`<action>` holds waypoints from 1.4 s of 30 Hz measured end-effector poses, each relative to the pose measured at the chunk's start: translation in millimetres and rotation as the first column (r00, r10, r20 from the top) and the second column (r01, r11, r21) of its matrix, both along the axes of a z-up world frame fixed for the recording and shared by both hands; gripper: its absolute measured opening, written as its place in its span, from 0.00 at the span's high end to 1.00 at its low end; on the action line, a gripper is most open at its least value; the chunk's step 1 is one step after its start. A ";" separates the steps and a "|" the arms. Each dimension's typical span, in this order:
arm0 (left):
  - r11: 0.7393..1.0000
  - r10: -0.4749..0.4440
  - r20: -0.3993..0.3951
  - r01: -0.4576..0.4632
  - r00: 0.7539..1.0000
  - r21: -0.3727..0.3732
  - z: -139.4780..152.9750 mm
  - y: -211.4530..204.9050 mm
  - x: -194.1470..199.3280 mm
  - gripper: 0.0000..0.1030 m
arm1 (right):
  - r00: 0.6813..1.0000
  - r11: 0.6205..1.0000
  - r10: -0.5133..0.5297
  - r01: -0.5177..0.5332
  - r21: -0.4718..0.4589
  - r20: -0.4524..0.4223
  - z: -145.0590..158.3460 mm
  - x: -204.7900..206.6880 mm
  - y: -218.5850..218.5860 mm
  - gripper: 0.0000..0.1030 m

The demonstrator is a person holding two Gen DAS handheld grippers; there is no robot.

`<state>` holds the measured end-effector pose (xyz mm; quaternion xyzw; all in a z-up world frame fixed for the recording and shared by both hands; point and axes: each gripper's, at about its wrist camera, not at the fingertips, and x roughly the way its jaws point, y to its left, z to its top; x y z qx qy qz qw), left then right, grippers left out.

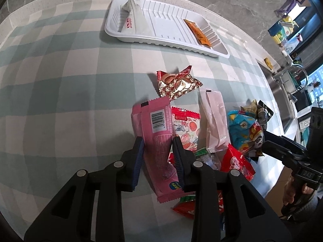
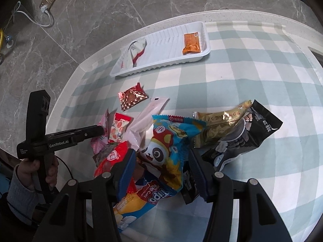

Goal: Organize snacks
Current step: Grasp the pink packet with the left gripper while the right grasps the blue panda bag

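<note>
Between blue pads, pink barcoded wrapper (image 1: 156, 141)

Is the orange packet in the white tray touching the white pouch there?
Apart. The right wrist view shows bare ribbed tray floor between the orange packet and the white pouch; left wrist view shows the same gap.

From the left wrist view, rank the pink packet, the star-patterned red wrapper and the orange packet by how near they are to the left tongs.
1. Pink packet, between the left tongs.
2. Star-patterned red wrapper, just beyond it on the cloth.
3. Orange packet, far off at the white tray's right end.
</note>
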<state>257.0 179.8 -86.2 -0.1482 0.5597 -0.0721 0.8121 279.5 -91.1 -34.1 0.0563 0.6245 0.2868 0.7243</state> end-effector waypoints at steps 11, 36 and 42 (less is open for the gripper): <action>1.000 -0.010 -0.023 0.011 1.000 0.006 -12.5 -4.7 3.9 0.47 | 1.000 1.000 0.002 -0.002 -0.013 -0.004 -4.7 4.0 5.1 0.41; 0.999 -0.011 0.053 0.013 0.999 -0.046 -8.4 8.8 -4.3 0.76 | 0.974 0.980 -0.107 0.137 0.147 -0.199 -25.2 19.8 -13.5 0.72; 0.995 0.012 0.065 -0.005 0.998 -0.102 1.4 17.7 -2.1 0.76 | 0.951 0.950 -0.138 0.206 0.235 -0.276 -22.8 25.6 -18.7 0.74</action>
